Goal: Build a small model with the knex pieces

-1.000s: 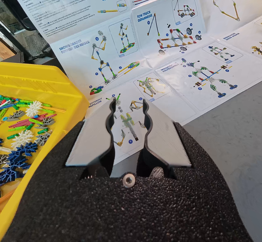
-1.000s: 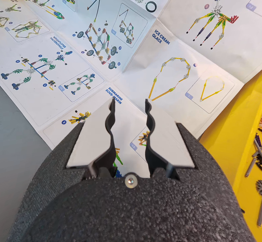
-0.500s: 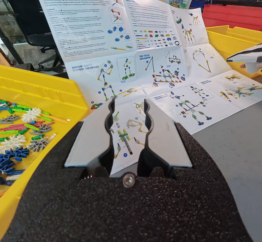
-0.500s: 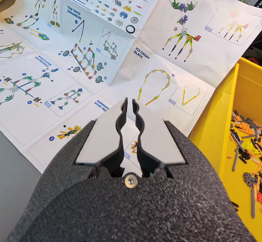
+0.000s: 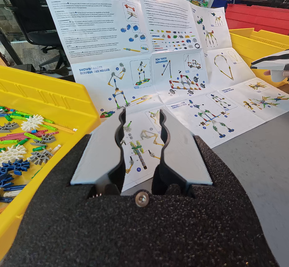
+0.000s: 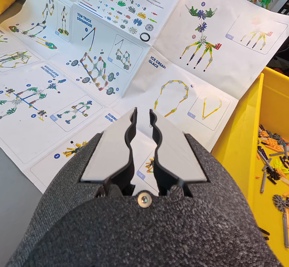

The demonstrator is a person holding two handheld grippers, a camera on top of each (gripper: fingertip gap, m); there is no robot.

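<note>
Grey table (image 5: pixel 250 173) lies under both of your grippers, and neither one holds anything. Your left gripper (image 5: pixel 142 111) has its jaws released, with a wide gap, and it hovers over the near edge of the white instruction sheet (image 5: pixel 179 118). Your right gripper (image 6: pixel 143 110) also has its jaws apart, but with a narrower gap, and nothing is between them; it hangs above the same sheet, near its right part.

I judge the sheet to be thin, light and limp paper with fold lines. It would slide easily on the table and could tear or crease, so a free edge or corner seems the best place to grip it. The near half lies flat and the far half stands up, leaning back.

Just to the left is a yellow bin (image 5: pixel 62 103) with small plastic rods and connectors (image 5: pixel 31 134). To the right a second yellow bin (image 6: pixel 244 134) holds orange and grey pieces (image 6: pixel 272 157); its wall touches the sheet's right edge and crowds it. Farther away you see a red bin (image 5: pixel 258 16) and a black office chair (image 5: pixel 39 24).
</note>
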